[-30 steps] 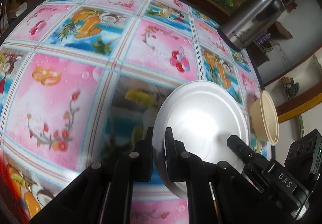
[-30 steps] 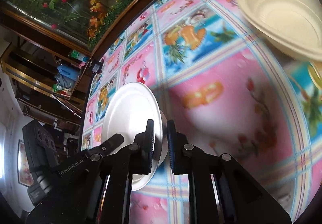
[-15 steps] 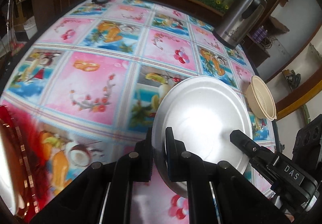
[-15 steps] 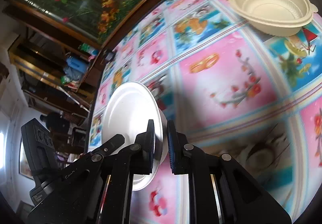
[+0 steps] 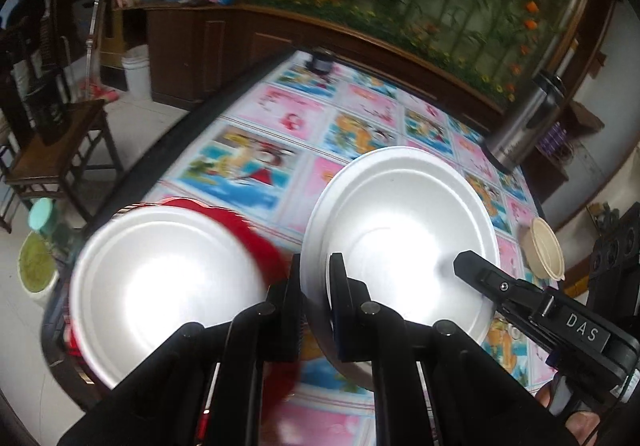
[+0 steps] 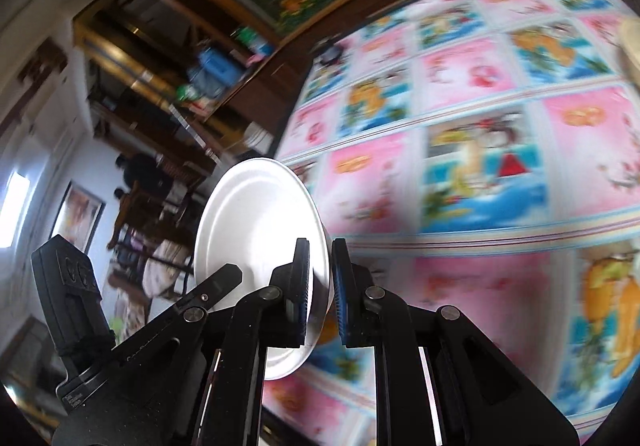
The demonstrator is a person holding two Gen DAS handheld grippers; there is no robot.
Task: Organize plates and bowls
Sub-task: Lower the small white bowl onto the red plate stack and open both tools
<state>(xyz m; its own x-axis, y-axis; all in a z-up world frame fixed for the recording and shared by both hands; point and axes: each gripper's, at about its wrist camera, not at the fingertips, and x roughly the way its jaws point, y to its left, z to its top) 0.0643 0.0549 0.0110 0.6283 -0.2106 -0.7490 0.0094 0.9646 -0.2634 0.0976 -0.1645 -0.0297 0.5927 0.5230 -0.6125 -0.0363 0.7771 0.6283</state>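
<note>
Both wrist views close over tablecloth (image 5: 280, 125)

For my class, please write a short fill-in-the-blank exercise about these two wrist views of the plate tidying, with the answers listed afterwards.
1. Both the left hand-held gripper and the right hand-held gripper grip the rim of one ____ plate.
2. A second plate of the same colour rests on something ____ near the table edge.
3. The beige bowl stands ____ of the held plate in the left wrist view.
4. The steel flask stands on the patterned ____.

Answers: white; red; right; tablecloth
</note>
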